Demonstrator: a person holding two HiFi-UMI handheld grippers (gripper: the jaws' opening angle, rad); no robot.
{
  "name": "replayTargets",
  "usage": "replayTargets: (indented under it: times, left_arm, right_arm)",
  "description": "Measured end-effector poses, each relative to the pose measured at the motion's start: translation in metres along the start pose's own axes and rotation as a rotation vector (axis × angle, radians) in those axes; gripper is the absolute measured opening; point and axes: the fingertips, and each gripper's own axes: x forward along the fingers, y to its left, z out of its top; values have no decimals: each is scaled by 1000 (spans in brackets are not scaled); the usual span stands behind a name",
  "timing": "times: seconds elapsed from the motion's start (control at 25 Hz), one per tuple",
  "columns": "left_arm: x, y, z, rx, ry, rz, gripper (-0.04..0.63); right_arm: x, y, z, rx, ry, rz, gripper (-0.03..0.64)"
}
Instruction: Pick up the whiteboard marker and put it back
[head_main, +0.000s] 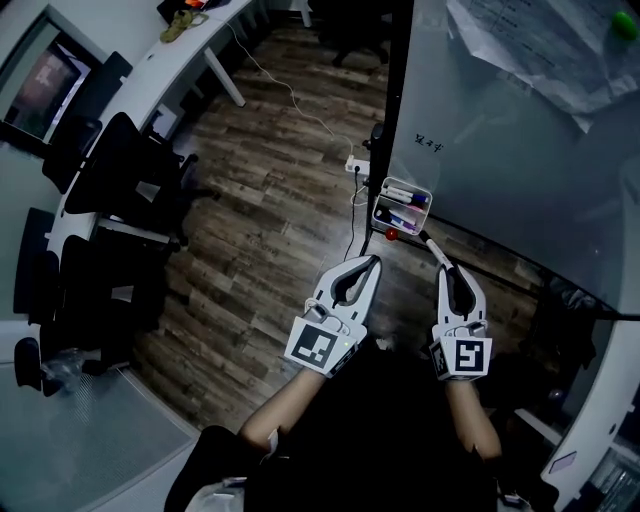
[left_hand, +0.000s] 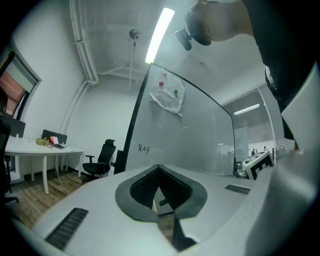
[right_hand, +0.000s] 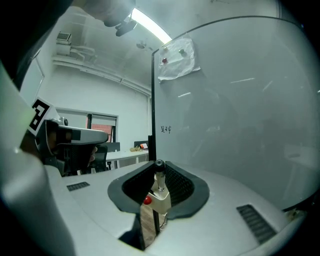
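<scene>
Right gripper (right_hand: 159, 169): fingers clenched on the whiteboard marker (right_hand: 159, 186). The marker projects beyond the fingertips, its end near the marker tray (head_main: 378, 204) on the whiteboard (head_main: 500, 150). Left gripper (left_hand: 158, 169): fingers pressed together, with nothing between them.

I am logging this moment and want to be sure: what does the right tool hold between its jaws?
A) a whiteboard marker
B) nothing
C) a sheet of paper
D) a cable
A: the right gripper view shows the right tool shut on the whiteboard marker, whose dark end points toward the whiteboard.
</scene>
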Motion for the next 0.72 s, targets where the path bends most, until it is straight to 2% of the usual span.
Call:
replayTargets:
  times: [0.2, 0.4, 0.72]
  left_arm:
    - [-3, -13, 9, 11, -13, 4, 8]
    - [-12, -27, 5, 3, -30, 9, 8]
    - [-27, -52, 1, 7, -25, 2, 8]
  right_arm:
    - [-18, 1, 4, -34, 2, 15, 77]
    - [-38, 2, 15, 2, -23, 20, 77]
    - [-70, 9, 16, 1, -25, 39, 77]
